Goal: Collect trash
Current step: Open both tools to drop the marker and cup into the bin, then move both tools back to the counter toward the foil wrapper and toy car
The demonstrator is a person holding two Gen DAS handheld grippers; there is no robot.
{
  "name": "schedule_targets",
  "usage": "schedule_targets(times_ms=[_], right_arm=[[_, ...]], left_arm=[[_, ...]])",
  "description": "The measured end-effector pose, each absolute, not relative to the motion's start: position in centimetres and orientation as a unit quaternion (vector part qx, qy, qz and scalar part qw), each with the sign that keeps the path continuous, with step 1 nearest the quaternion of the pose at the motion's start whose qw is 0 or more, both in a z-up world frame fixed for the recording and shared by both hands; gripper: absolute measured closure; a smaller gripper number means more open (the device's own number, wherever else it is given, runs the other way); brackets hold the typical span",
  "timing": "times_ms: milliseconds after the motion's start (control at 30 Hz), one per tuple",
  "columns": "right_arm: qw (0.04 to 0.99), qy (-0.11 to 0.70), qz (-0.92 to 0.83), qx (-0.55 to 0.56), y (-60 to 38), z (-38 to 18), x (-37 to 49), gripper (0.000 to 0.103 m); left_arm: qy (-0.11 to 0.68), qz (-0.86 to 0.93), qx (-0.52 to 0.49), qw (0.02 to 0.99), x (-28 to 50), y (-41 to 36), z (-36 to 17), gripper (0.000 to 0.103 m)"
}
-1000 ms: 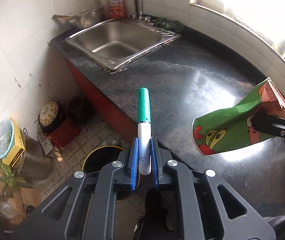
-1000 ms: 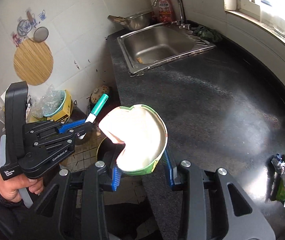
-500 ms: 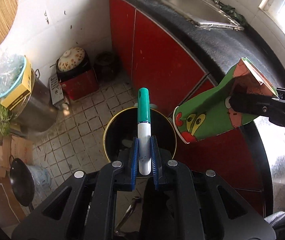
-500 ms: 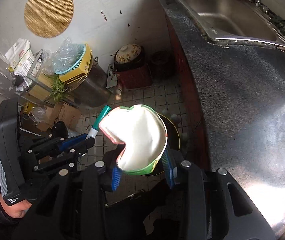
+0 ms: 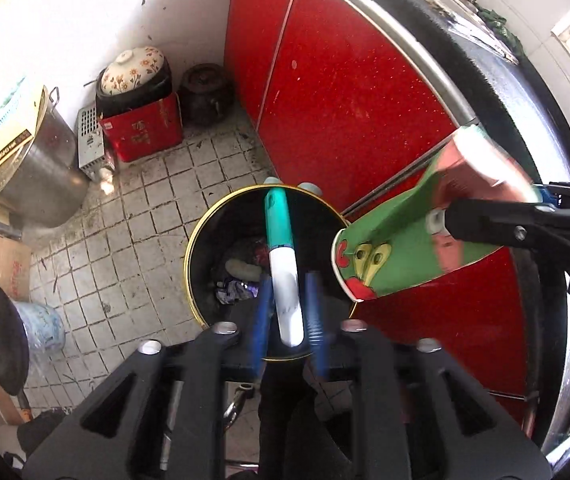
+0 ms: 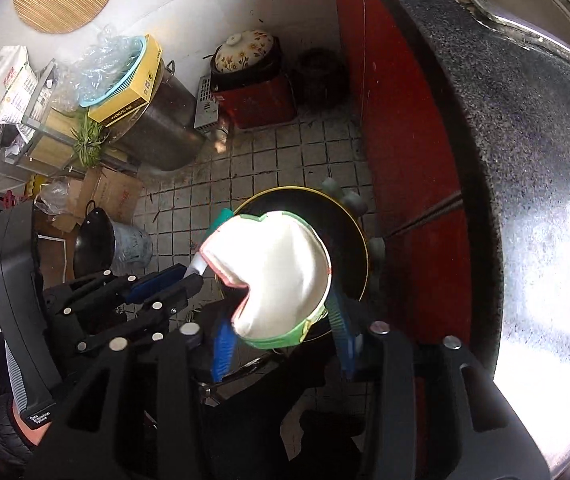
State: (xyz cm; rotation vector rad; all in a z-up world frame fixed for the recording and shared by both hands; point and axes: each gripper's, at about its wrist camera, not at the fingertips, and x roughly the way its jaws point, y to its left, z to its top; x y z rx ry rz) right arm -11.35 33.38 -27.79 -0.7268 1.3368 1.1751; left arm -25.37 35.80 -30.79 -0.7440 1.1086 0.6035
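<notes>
Above the black bin [image 5: 201, 240], both grippers' fingers are opening, with the pen [image 5: 283, 264] and paper cup [image 6: 273, 276] between them.

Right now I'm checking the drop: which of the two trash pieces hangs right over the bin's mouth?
The green-capped marker, loose between the opening left tongs, hangs over the black bin; the crushed paper cup hangs by its rim.

Counts: 1 marker [image 5: 283, 264], 1 cup [image 5: 425, 240], 1 bin [image 5: 205, 240], 2 tools [image 5: 289, 304] [image 6: 281, 344], 1 steel pot [image 5: 41, 184], 1 wok [image 5: 3, 344], 2 red doors [image 5: 345, 92].
</notes>
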Motion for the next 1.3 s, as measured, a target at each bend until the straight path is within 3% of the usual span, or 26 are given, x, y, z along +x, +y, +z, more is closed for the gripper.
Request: schedule_targets(times_ms=[33,67,400,700,967,1300], right_arm=[[0.574,0.568,0.503,-0.309,33.3,-27.7,-11.3,0.034],[0.577,0.564,0.504,-0.307,33.3,-27.5,-11.3,0.031],[0.607,0.563,0.502,-0.250,29.0,-23.6,-9.4,0.025],[0.719,0.507,0.450,-0.153,16.3,-14.7,-4.8,0.019],[0.838,0.475,0.265,-0.044,-4.9,-9.4,0.7,0.018],[0.892,0.444,0.080,0.020,-26.6,-7.2,-2.2,0.018]], left_arm=[[0.506,0.281,-0.341,0.741,-25.6,35.9,-30.9,0.032],[0.497,0.291,-0.338,0.744,-25.9,35.9,-30.6,0.024],[0.495,0.289,-0.307,0.760,-25.5,34.6,-28.6,0.023],[0.465,0.223,-0.182,0.837,-18.2,28.9,-20.4,0.013],[0.430,0.023,-0.039,0.902,-7.4,13.8,-13.5,0.013],[0.418,-0.187,0.065,0.887,-2.0,-7.2,-10.0,0.012]])
